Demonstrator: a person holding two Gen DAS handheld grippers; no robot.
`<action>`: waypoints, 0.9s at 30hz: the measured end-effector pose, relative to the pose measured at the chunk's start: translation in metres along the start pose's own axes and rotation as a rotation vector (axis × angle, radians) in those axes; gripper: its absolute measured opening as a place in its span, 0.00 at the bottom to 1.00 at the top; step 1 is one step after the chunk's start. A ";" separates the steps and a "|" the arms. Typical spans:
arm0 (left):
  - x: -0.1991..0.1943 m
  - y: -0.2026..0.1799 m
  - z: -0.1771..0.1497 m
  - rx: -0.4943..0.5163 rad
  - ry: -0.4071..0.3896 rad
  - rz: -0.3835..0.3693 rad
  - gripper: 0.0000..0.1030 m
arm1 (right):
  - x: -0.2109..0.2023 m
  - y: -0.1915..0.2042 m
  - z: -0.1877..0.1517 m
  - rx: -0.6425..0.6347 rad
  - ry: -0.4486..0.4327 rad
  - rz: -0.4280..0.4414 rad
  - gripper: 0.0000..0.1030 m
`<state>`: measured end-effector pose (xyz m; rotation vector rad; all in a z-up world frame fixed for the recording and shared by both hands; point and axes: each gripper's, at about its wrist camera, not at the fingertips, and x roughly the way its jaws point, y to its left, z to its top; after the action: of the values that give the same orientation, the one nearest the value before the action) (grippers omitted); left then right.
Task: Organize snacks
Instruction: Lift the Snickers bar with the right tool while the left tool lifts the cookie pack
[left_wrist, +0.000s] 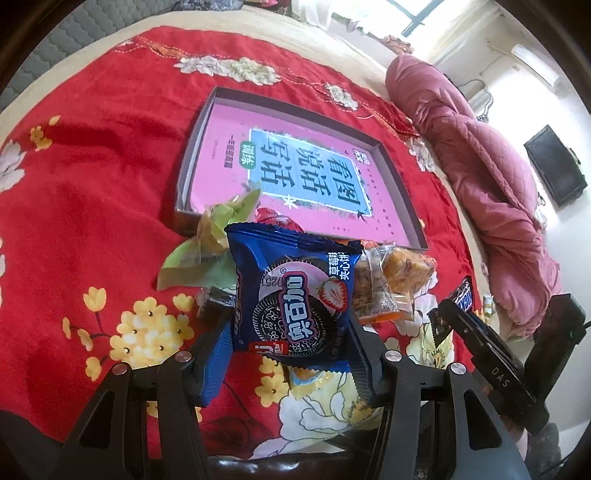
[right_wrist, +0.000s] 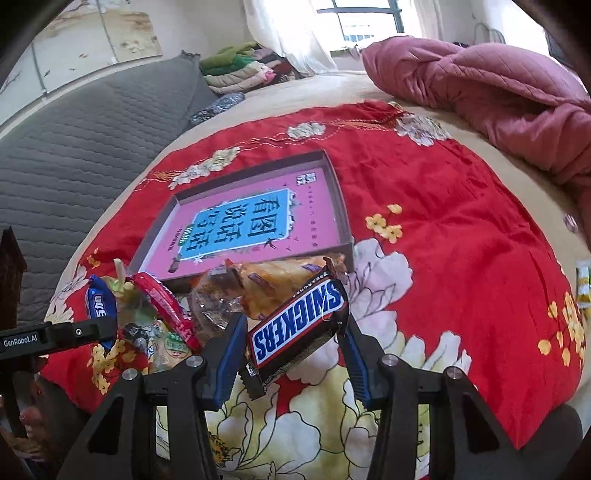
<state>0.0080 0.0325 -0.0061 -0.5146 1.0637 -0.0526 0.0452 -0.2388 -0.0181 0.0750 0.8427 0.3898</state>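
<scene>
The left gripper (left_wrist: 291, 332) has its jaws closed on a blue Oreo packet (left_wrist: 295, 295), pinching it by both side edges so that it stands face-up between them, lifted clear of the snack pile (left_wrist: 369, 280). That pile lies just in front of the shallow box (left_wrist: 195, 147), whose floor is a pink printed cover and which holds no snacks. Judging by the task, the box is where the snacks go, and the packet is held this way ready for the carry over the near wall.

The right gripper (right_wrist: 291, 343) likewise has its jaws closed on a Snickers bar (right_wrist: 299, 325), gripped across its length and tilted, one end higher than the other, over the edge of the same pile. A clear-wrapped pastry (right_wrist: 273, 284) lies just behind it, touching the box's near wall.

Everything rests on a red flowered cloth (right_wrist: 424, 192) spread over a bed. A pink quilt (right_wrist: 480, 81) is bunched at the far right, a grey padded headboard (right_wrist: 92, 122) stands to the left, and a window (right_wrist: 358, 18) lights the room.
</scene>
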 end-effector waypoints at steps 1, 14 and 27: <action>-0.001 0.000 0.001 0.002 -0.003 0.003 0.56 | 0.000 0.001 0.000 -0.003 -0.003 0.003 0.49; -0.014 -0.002 0.013 0.007 -0.060 0.023 0.56 | -0.001 0.010 0.013 -0.041 -0.069 0.034 0.49; -0.024 0.010 0.031 -0.038 -0.110 0.067 0.56 | 0.003 0.015 0.031 -0.046 -0.136 0.063 0.49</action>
<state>0.0202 0.0596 0.0207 -0.5104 0.9746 0.0543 0.0654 -0.2216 0.0040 0.0851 0.6984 0.4583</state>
